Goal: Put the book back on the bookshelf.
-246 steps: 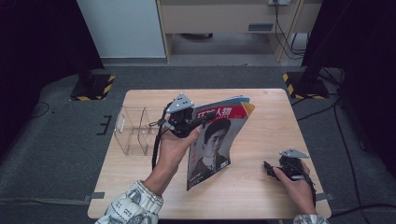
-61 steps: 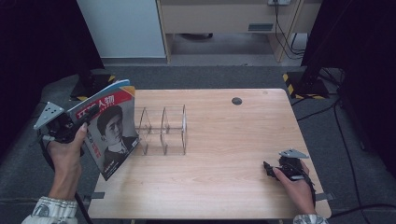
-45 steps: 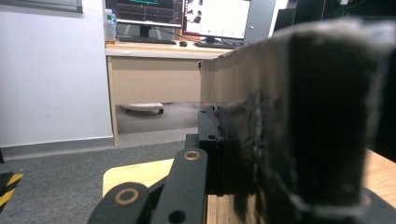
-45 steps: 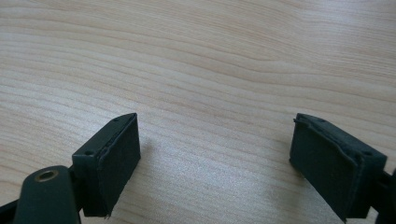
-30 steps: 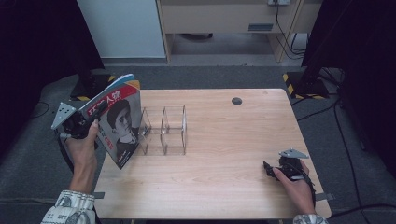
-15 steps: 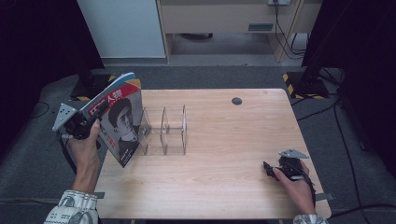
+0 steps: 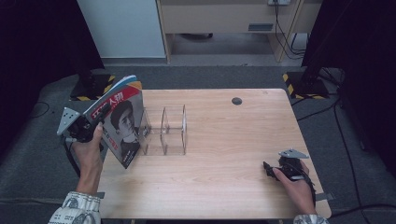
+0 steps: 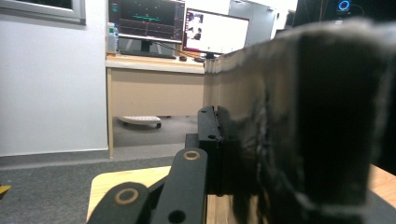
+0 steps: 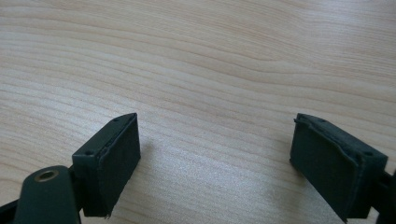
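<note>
A magazine (image 7: 120,122) with a portrait on its cover stands tilted at the table's left edge, just left of a clear acrylic rack (image 7: 164,130). My left gripper (image 7: 99,116) is shut on the magazine's upper left edge, and a hand holds the gripper off the table's left side. In the left gripper view the magazine's dark edge (image 8: 317,121) looms at the right, pinched by the jaws. My right gripper (image 7: 267,169) rests low at the table's front right; in the right gripper view its gripper (image 9: 224,163) is open over bare wood.
The wooden table (image 7: 224,140) has a small dark round cap (image 7: 236,101) near its back edge. Dark floor and yellow-black striped stand feet (image 7: 299,81) surround the table. A desk with monitors (image 8: 177,23) stands beyond.
Over the last second the magazine and left gripper have shifted slightly toward the rack. The right gripper has stayed where it was.
</note>
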Action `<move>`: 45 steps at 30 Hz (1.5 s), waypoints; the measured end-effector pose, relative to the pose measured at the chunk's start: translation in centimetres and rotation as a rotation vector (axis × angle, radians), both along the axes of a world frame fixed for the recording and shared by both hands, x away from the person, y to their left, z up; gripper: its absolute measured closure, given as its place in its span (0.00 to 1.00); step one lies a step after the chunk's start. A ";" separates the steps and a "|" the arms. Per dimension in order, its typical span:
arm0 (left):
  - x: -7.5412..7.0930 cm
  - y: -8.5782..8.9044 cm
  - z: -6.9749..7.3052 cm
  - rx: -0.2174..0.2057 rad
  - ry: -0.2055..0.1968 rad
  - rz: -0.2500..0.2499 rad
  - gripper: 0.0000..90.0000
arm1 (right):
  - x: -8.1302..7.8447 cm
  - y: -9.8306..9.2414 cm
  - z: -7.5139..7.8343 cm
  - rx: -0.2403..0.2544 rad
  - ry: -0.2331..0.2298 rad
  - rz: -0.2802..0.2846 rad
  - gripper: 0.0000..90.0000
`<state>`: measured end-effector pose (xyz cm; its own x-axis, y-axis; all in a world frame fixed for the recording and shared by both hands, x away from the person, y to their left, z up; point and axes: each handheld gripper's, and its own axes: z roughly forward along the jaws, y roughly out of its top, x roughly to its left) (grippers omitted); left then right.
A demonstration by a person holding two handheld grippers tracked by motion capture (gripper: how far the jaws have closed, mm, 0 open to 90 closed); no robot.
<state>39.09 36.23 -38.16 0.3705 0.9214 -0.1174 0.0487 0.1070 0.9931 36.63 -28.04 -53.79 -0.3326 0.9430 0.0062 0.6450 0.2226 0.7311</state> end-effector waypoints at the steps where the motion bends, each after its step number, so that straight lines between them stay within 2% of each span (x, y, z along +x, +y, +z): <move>1: -0.1 0.1 -0.1 -0.004 -0.001 0.000 0.96 | 0.0 0.0 0.0 0.000 0.000 0.001 0.18; 4: -0.3 0.4 -0.4 -0.023 -0.005 -0.001 0.96 | 0.0 0.0 0.0 -0.002 -0.001 0.004 0.18; 11: -0.4 0.5 -0.6 -0.033 -0.007 0.006 0.96 | 0.0 0.0 0.0 0.001 0.001 0.004 0.18; 15: -0.5 0.7 -0.7 -0.049 0.002 0.006 0.95 | -0.1 0.0 0.0 -0.001 -0.002 0.008 0.18; 16: -0.6 0.7 -0.8 -0.063 0.012 0.013 0.95 | -0.1 0.0 0.0 -0.001 -0.002 0.007 0.18; 24: -0.9 0.2 -0.6 -0.010 0.013 0.002 0.94 | -0.1 0.0 0.0 -0.002 -0.002 0.009 0.18; 26: -0.9 0.2 -0.7 -0.012 0.014 0.005 0.94 | -0.1 0.0 0.0 -0.001 -0.002 0.007 0.18; 30: -1.0 0.6 -0.8 -0.043 0.026 0.010 0.93 | -0.2 0.1 0.0 0.002 0.002 0.007 0.18; 45: -1.1 0.8 -0.9 -0.042 0.048 0.024 0.92 | -0.3 0.1 0.0 0.000 0.003 0.013 0.18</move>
